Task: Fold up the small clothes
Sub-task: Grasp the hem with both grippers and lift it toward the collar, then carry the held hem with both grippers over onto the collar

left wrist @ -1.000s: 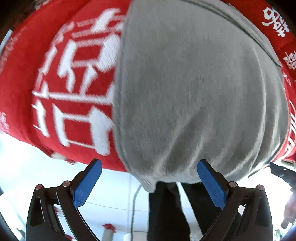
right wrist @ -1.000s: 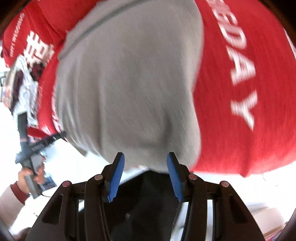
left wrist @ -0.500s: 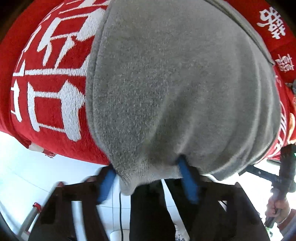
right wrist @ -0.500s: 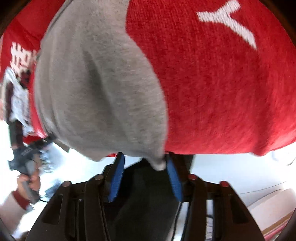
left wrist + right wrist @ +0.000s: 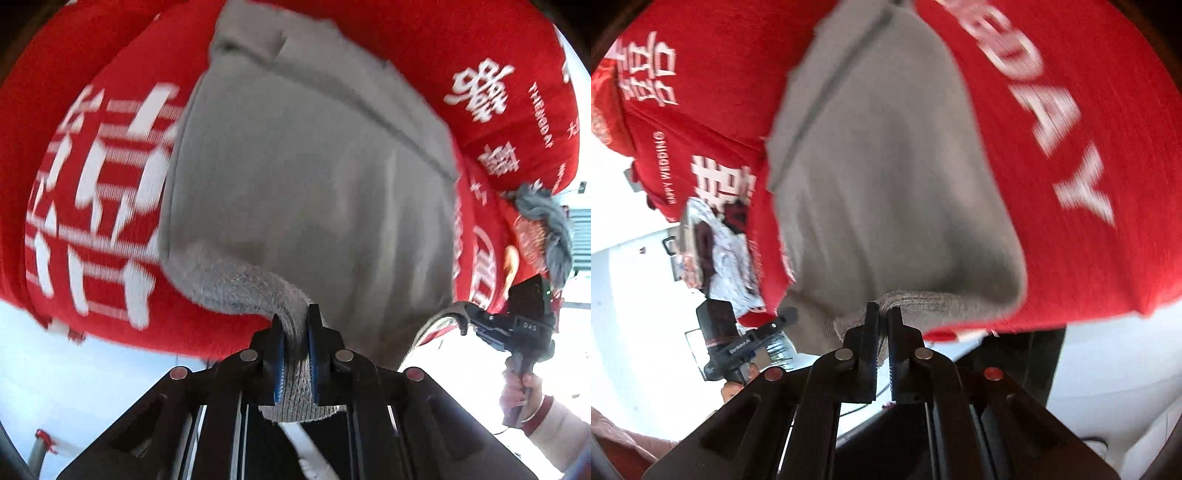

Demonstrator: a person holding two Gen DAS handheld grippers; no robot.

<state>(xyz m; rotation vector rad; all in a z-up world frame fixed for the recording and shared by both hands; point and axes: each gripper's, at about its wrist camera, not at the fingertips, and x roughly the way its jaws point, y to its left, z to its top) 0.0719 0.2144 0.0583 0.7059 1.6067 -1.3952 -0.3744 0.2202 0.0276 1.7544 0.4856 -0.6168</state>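
A small grey knit garment (image 5: pixel 314 177) lies spread on a red cloth with white characters (image 5: pixel 96 192). My left gripper (image 5: pixel 295 321) is shut on the garment's near ribbed hem, which bunches between the blue pads. In the right wrist view the same grey garment (image 5: pixel 886 192) lies on the red cloth (image 5: pixel 1089 147), and my right gripper (image 5: pixel 882 314) is shut on its near hem corner. Each gripper shows in the other's view: the right one (image 5: pixel 517 325) at the left view's right edge, the left one (image 5: pixel 738 339) at lower left.
A crumpled grey item (image 5: pixel 546 225) lies on the red cloth at the right. A patterned white and dark red cloth (image 5: pixel 713 243) lies at the left in the right wrist view. White surface (image 5: pixel 74 369) runs below the red cloth's near edge.
Both grippers closed from open onto the grey garment's near hem. The hem now lifts and bunches between the pads. The views have pulled back slightly.
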